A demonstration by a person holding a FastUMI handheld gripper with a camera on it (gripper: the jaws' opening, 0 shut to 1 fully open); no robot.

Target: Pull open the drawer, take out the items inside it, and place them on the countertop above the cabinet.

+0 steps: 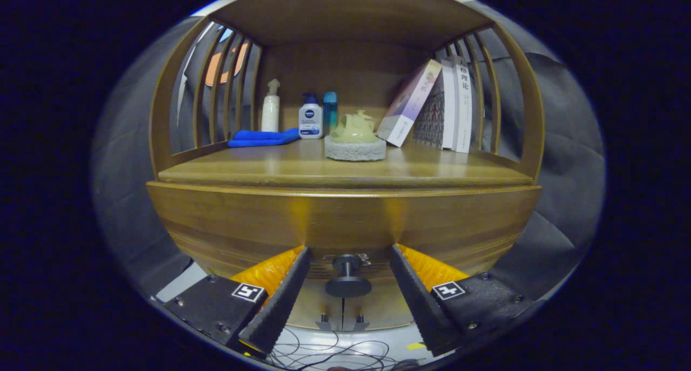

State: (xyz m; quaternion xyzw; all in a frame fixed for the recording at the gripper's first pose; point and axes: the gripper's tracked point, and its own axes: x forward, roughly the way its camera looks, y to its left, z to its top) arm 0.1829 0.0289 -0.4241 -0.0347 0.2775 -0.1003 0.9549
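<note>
Your tool point(348, 257) is held level and aimed straight at the front of the wooden cabinet point(227, 225), its two fingers point(280, 301) spread wide apart and gripping nothing. The drawer knob point(347, 276) sits squarely in the gap between them, touching neither finger; it is a dark round pull whose stem points straight out toward you, with a small metal plate behind it. The drawer front point(345, 211) it belongs to looks closed, flush under the countertop, and its long axis runs side to side across your view. Just above it the table point(302, 171), the cabinet's wooden top, runs back into a shelf alcove with slatted sides and a solid wooden back. On that surface, well beyond the fingers, you have a folded blue cloth point(262, 138) lying flat, a white pump bottle point(270, 108) upright behind it, a white and blue tube point(310, 117) standing beside a slim teal bottle point(330, 108), a pale green teapot point(354, 128) resting on a grey round stone coaster point(355, 149), and a few books point(451, 106), the nearest one leaning steeply against the upright ones. Below the tool, thin cables point(324, 352) lie tangled on a pale floor, and dark cloth hangs on both sides of the cabinet.
</note>
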